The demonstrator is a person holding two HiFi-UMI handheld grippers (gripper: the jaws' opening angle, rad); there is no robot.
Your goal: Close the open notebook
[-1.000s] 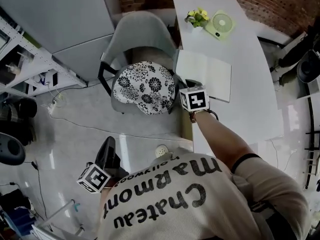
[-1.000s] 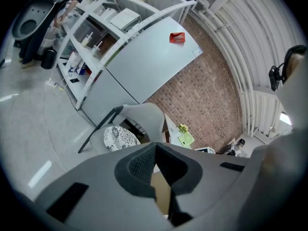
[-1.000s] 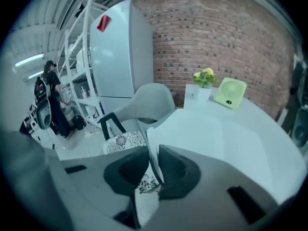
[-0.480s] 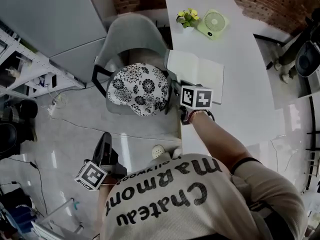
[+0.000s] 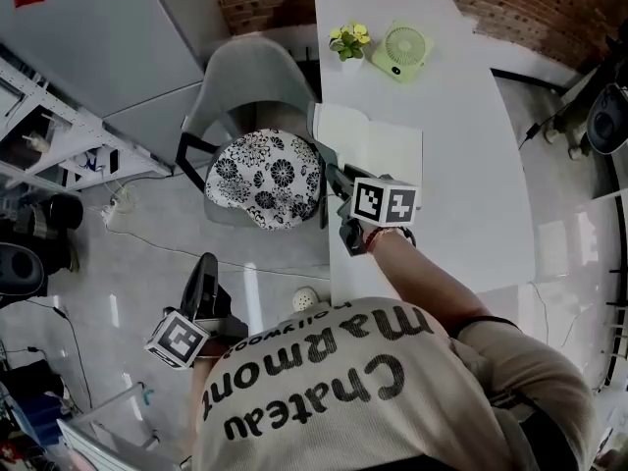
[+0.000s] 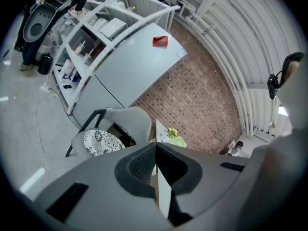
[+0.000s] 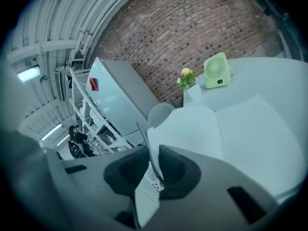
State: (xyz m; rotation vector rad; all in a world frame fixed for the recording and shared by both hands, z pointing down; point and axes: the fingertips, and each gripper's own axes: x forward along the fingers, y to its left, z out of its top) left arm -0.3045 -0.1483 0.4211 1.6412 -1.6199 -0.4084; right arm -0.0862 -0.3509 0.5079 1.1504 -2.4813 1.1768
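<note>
The open notebook lies with white pages up at the left edge of the white table. My right gripper is at the notebook's near left corner, shut on the left cover. In the right gripper view a thin dark cover edge runs between the pads of the right gripper, and the left page curves upward while the right page lies flat. My left gripper hangs over the floor to the lower left, away from the table. The left gripper is shut with nothing between its pads.
A grey chair with a floral cushion stands tight against the table's left side beside the notebook. A green fan and a pot of yellow flowers sit at the table's far end. A grey cabinet and shelves stand at the left.
My right gripper has rolled and risen, taking the notebook's left edge up with it. The left gripper has stayed low over the floor at the lower left.
</note>
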